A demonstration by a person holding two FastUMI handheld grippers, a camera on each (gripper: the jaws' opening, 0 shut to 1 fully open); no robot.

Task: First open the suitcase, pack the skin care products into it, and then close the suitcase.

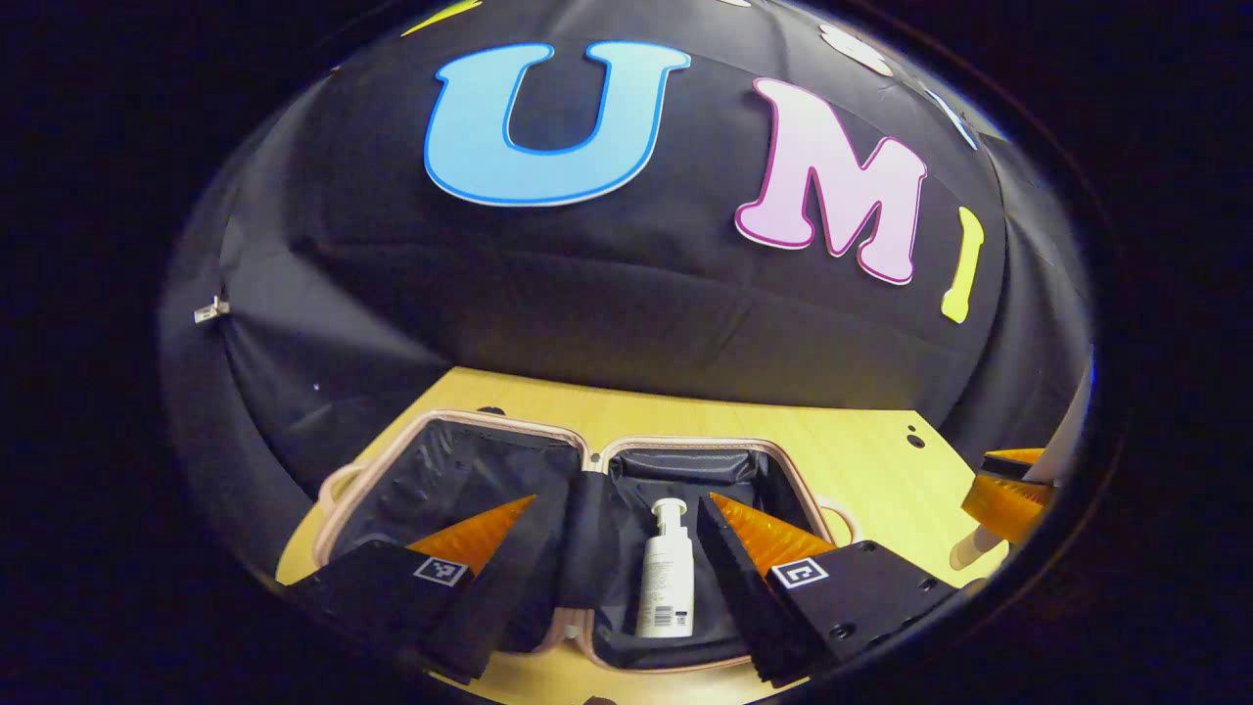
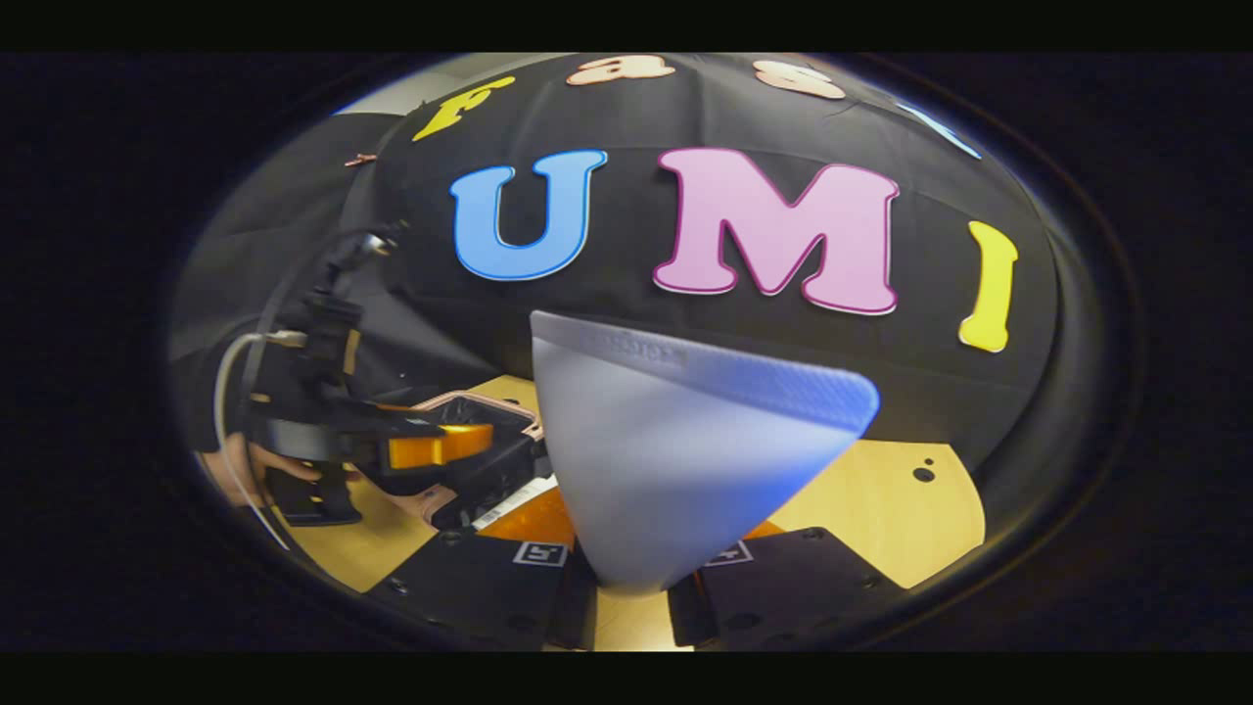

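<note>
Pale, matte plastic: a tube (image 2: 675, 460) pinched in the right gripper (image 2: 631, 578), both fingers pressed against its narrow end. Long axis runs up and away from the fingers, the flat crimped end uppermost and wide. It blocks most of the table (image 2: 881, 509) beyond it in the right gripper view.

Left gripper (image 1: 617, 548): fingers spread wide, holding nothing, poised over the open suitcase (image 1: 489, 431).

Suitcase: pink-rimmed, dark lining, lying flat and open on the wooden table, two halves side by side. Left half holds nothing that can be seen between the fingers.

Bottle (image 1: 666, 578): white, pump top, lying in the right half of the case. Long axis runs near to far, pump end pointing far, label end near. It sits between the left gripper's spread fingers as seen, below them.

Left gripper view also catches part of the right gripper at the far right edge, with the tube's pale body beside it.

Right gripper view shows the left gripper from the side at left, a hand (image 2: 245, 470) gripping its handle, a cable (image 2: 230, 392) looping off it, the case rim just behind.
</note>
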